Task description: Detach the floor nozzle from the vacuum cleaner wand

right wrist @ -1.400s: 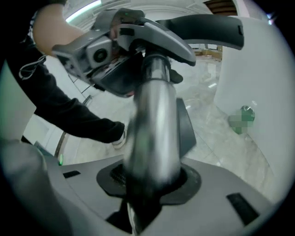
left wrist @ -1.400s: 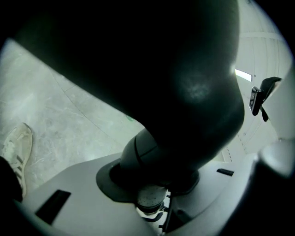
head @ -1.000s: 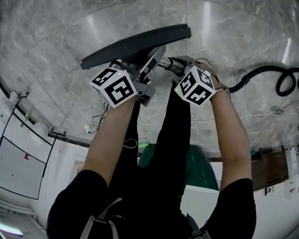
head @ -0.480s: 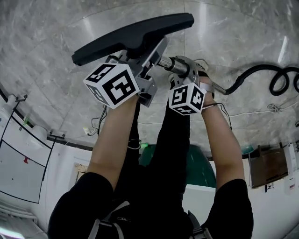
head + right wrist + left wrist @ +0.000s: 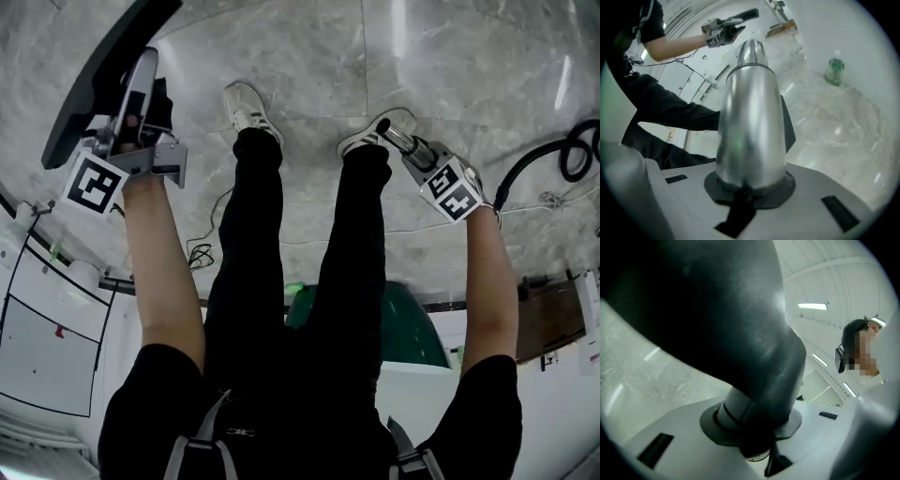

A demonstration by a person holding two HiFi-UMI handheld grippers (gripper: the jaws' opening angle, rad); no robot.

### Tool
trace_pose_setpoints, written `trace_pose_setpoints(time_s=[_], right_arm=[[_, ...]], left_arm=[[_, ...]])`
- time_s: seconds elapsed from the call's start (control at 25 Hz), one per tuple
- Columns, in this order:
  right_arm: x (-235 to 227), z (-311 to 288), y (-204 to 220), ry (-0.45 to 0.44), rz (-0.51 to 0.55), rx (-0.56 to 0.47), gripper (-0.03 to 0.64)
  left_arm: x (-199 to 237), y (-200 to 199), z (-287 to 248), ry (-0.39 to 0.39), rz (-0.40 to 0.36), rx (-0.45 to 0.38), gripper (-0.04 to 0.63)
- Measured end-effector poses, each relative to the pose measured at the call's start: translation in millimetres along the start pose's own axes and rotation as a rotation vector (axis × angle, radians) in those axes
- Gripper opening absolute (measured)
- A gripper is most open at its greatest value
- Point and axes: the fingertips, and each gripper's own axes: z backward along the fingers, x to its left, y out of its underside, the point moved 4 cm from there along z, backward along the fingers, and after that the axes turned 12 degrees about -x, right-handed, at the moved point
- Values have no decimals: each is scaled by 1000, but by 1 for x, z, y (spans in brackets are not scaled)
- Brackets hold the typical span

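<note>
The black floor nozzle (image 5: 98, 66) is off the wand and hangs at the upper left, tilted on end. My left gripper (image 5: 139, 105) is shut on its grey neck (image 5: 740, 408), which fills the left gripper view. Far to the right, my right gripper (image 5: 415, 155) is shut on the silver wand (image 5: 396, 137), whose bare end points toward a shoe. In the right gripper view the wand (image 5: 749, 117) rises from between the jaws, and the left gripper (image 5: 723, 29) with the nozzle (image 5: 743, 16) shows far off. Both grippers' jaws have just been closing on what they hold.
The person's black-trousered legs (image 5: 258, 253) and white shoes (image 5: 246, 103) stand on the grey marble floor between the grippers. A black hose (image 5: 544, 155) coils at the right. A thin cable (image 5: 195, 253) lies near the white cabinets. A green bottle (image 5: 834, 70) stands on the floor.
The nozzle and wand were joined in front of the person. Now they are apart: the left gripper swung the nozzle far left, the right gripper carried the wand right.
</note>
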Motion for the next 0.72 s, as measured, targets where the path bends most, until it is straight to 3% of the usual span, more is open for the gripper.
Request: trace_pose_setpoints(time_s=[0.08,0.24,0.48,0.72], right_arm=[[-17,1,-26,107,72,-64,54],[-43,-9,-67,220,225,-81,54],[-51,-11,-95,279,225,-82,54],[-47,-21,-85,278,237,-66,54]], left_arm=[[2,29,4,-51,30,36,121],[-2,61,-6,-60,109,43,121],[-8,74,-11,-60,85,104,121],[-11,88,-16,-48,72,167,121]])
